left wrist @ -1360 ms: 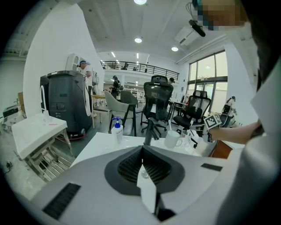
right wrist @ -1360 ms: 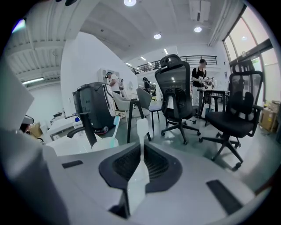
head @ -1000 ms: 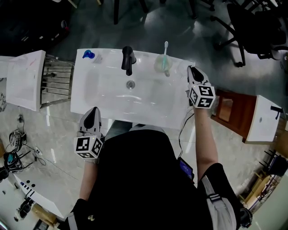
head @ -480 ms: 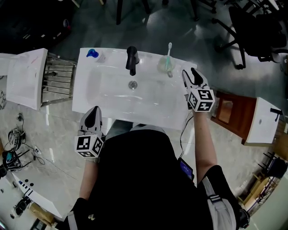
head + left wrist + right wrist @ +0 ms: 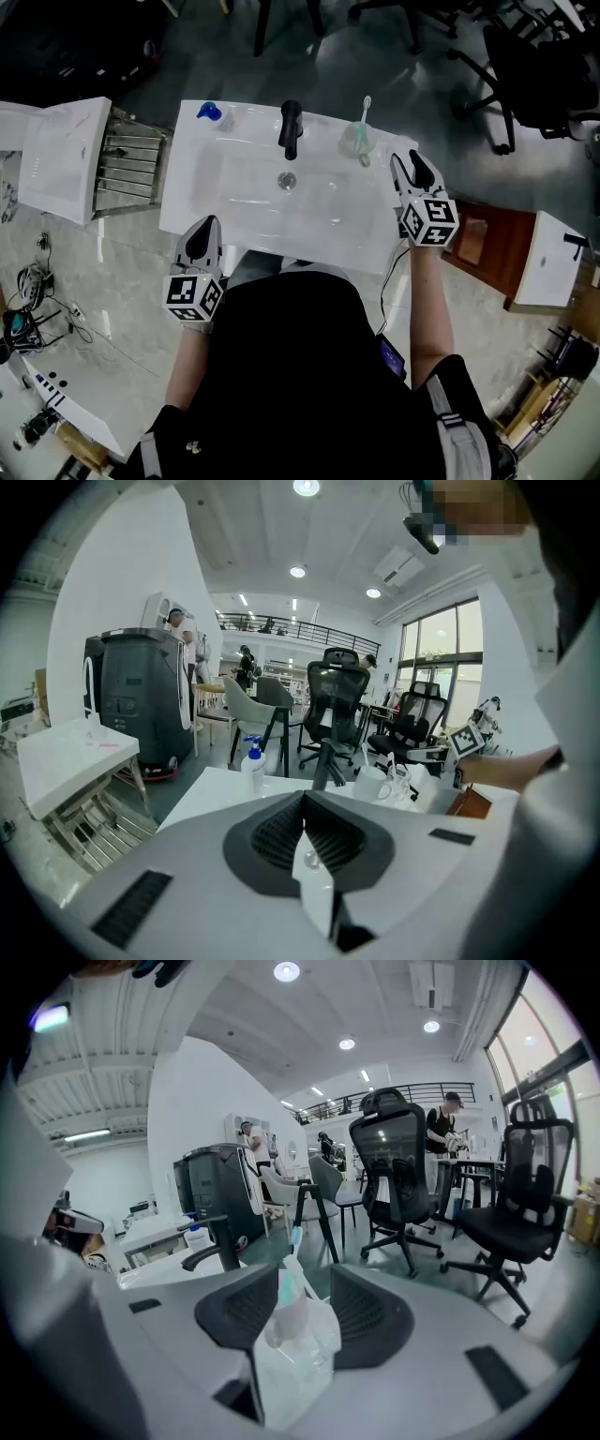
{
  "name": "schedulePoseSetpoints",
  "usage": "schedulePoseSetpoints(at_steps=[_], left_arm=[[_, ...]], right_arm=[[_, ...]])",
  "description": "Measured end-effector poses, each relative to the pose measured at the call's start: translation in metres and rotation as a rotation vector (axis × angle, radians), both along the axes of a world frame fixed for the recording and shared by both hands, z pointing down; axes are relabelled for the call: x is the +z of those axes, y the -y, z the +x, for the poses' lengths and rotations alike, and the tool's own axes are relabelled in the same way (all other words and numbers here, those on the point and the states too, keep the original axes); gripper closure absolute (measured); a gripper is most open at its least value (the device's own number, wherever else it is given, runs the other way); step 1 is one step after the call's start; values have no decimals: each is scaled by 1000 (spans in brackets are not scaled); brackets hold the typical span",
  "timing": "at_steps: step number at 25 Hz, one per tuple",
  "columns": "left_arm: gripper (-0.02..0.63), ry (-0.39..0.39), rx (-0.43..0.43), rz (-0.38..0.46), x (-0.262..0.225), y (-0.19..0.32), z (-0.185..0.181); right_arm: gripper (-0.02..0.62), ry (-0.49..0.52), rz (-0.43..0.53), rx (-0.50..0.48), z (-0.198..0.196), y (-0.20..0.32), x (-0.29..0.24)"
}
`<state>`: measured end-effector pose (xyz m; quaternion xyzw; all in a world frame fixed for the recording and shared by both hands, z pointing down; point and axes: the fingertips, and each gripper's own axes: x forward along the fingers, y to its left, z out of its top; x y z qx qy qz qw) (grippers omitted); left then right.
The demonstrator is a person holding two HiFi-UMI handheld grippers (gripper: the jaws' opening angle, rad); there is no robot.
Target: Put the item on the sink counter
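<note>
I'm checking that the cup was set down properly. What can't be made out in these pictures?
Base of the cup: behind the right claw's body in the right gripper view, under the cup itself in the head view.
Label on the bottle: too small in every view.
The sink bowl: left gripper view, mostly blocked by the left claw.

Open basin [image 5: 246,199], faucet [image 5: 292,127] and cup [image 5: 356,143] behind

The site is an open-plan office or test hall. Indicators: mesh office chairs [image 5: 394,1166], a railed mezzanine [image 5: 291,628], recessed ceiling lights [image 5: 287,971] and tall windows [image 5: 441,653]. The sink counter [image 5: 187,187] stands freestanding among other white basins [image 5: 56,155] on a polished floor [image 5: 122,281].
</note>
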<state>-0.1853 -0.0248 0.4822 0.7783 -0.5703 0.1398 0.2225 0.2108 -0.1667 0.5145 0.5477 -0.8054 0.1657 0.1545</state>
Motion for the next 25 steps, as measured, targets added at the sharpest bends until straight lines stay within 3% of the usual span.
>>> schedulePoseSetpoints(at_steps=[7,17,25], left_arm=[[583,-29,74,25,-3,21,14],[583,-70,230,78,-18,56,47],[583,-86,325,99,-28,75,69]], right_arm=[[413,7,59,3,-14,-18,-41],[510,55,130,10,-48,-65,-99],[529,62,135,39,-66,-96,-118]])
